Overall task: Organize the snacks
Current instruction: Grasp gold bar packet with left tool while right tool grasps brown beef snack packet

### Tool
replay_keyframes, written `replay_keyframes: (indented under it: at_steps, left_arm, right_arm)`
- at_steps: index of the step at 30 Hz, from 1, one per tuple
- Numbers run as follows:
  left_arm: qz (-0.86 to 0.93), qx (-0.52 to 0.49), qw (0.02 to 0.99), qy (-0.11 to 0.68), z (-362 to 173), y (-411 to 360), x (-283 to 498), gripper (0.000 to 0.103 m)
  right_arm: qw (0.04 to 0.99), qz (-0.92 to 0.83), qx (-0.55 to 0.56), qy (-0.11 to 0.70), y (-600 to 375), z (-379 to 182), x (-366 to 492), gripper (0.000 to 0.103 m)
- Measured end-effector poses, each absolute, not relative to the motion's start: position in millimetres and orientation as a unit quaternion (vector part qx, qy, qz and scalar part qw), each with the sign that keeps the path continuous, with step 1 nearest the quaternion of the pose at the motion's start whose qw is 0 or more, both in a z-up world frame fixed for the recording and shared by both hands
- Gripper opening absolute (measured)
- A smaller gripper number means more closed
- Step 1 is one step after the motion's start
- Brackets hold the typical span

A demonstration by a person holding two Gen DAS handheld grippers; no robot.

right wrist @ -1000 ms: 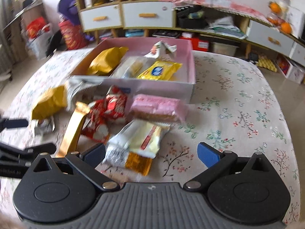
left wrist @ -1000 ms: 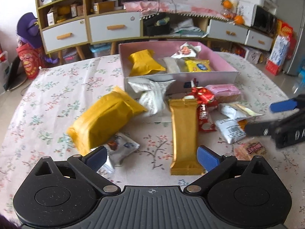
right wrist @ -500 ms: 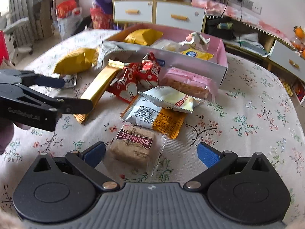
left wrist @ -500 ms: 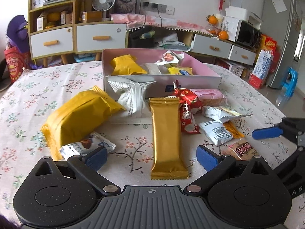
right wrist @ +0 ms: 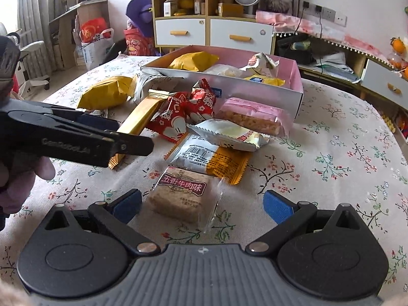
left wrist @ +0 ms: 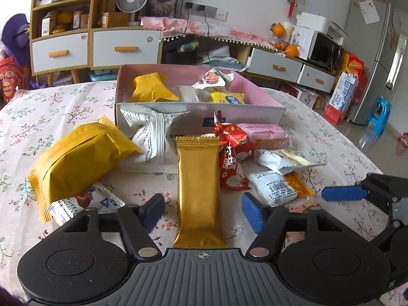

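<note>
Your two grippers sit low over a crowded snack pile in front of the pink box (left wrist: 255, 90).

Your left gripper (left wrist: 201, 211) is spread wide, straddling the near end of the long gold bar (left wrist: 198, 181); the big yellow pack (left wrist: 76, 160) and red packets (left wrist: 230, 158) flank it. Your right gripper (right wrist: 201, 205) is wide too, around the clear-wrapped biscuit (right wrist: 182, 195), with the barcode packet (right wrist: 209, 158) just behind it.
</note>
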State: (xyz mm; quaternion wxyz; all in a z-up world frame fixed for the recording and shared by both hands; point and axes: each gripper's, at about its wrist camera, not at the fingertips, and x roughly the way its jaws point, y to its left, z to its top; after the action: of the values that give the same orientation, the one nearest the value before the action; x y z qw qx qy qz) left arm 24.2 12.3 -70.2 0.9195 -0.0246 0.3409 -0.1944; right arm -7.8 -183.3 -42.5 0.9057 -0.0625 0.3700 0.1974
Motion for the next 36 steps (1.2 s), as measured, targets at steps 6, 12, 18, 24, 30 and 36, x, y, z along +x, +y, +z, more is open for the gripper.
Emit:
replay_keyframes:
  at_steps: [6,12,18,24,30,36]
  left_arm:
    - [-0.187,-0.029,0.918,0.349,-68.5,12.9,27.5,0.039]
    - [-0.178,-0.037,0.913,0.366,-64.7,14.9,29.0,0.027]
    - [-0.174,-0.037,0.906,0.385,-59.2,15.4,27.0,0.026]
    - [-0.172,-0.05,0.902,0.394,-48.7,20.3,24.4,0.026]
    - [-0.173,-0.06,0.9,0.395,-37.7,26.0,21.8,0.026]
    - [-0.167,-0.072,0.9,0.397,-27.9,30.6,22.4,0.026]
  right_arm:
    - [0.906,0.205,-0.066,0.366,-181.2,-40.6,-9.8,0.086]
    - [0.901,0.228,-0.077,0.362,-177.2,-35.7,-13.2,0.06]
    - [0.896,0.24,-0.083,0.365,-172.8,-31.5,-13.5,0.041]
    - [0.895,0.24,-0.084,0.367,-173.2,-29.8,-13.4,0.04]
    - [0.898,0.244,-0.079,0.357,-173.3,-23.0,-14.4,0.04]
    - [0.904,0.25,-0.074,0.339,-170.3,-11.4,-15.6,0.04]
